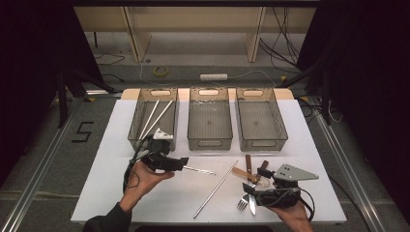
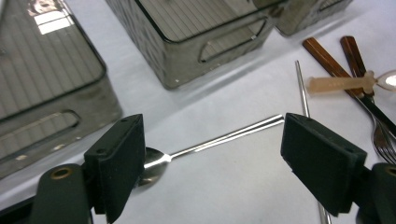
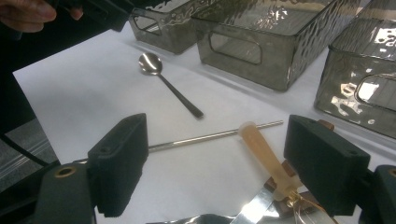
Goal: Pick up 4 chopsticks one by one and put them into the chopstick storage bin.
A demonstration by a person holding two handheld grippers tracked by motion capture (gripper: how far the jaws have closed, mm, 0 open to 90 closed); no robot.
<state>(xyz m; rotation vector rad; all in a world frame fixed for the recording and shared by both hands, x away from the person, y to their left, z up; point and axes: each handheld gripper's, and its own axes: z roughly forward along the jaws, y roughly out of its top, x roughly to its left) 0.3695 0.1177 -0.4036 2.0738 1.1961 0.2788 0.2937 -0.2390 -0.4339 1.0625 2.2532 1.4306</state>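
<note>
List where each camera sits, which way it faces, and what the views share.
High view: above the person's side, looking forward and down on the table; both forearms enter from below.
Left gripper view: rides the left hand-held gripper, open jaws framing the spoon.
Right gripper view: rides the right hand-held gripper, open over the steel rod.
Shared: both gripper views show the spoon.
</note>
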